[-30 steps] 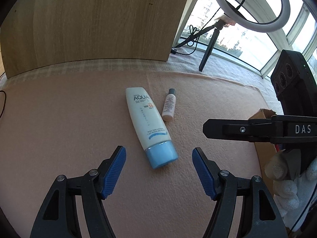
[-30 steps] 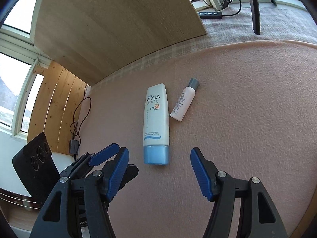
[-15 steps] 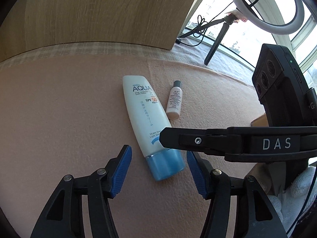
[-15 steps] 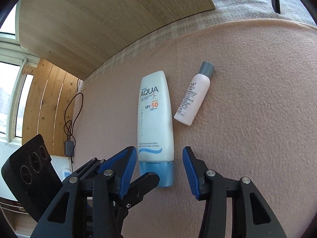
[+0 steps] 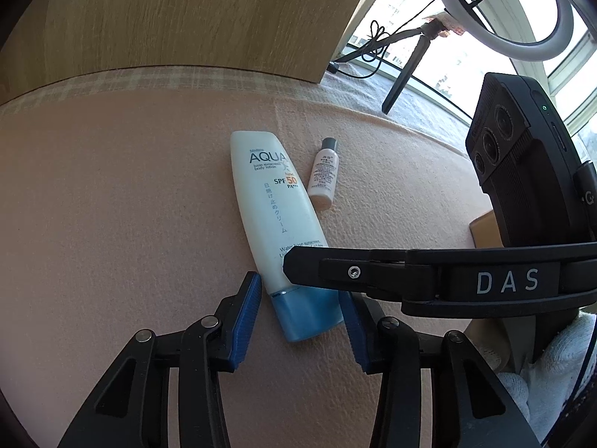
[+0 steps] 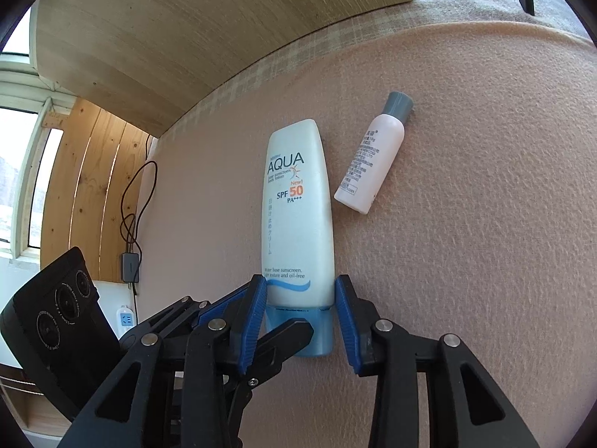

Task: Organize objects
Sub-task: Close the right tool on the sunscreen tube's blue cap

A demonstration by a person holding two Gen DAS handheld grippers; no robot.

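Note:
A white AQUA sunscreen tube (image 5: 268, 201) (image 6: 298, 205) with a blue cap lies on the pink cloth (image 5: 112, 186), cap end towards me. My right gripper (image 6: 300, 310) has its blue pads pressed against both sides of the tube just above the cap. My left gripper (image 5: 298, 317) straddles the cap, its left pad a little apart from it and its jaws narrowed but open. One black finger (image 5: 373, 272) of the right gripper crosses over the tube's lower end. A small pinkish bottle (image 5: 324, 177) (image 6: 373, 156) with a grey cap lies just right of the tube.
A wooden board (image 5: 168, 18) stands along the back. A ring light (image 5: 503, 46) on a tripod is at the back right by the window. A cardboard box (image 5: 485, 227) sits at the right edge. A cable and adapter (image 6: 130, 265) hang off the left side.
Both grippers have moved forward to the tube's cap end and narrowed their jaws. The right pads now touch the tube; the left pads have come close around the cap.

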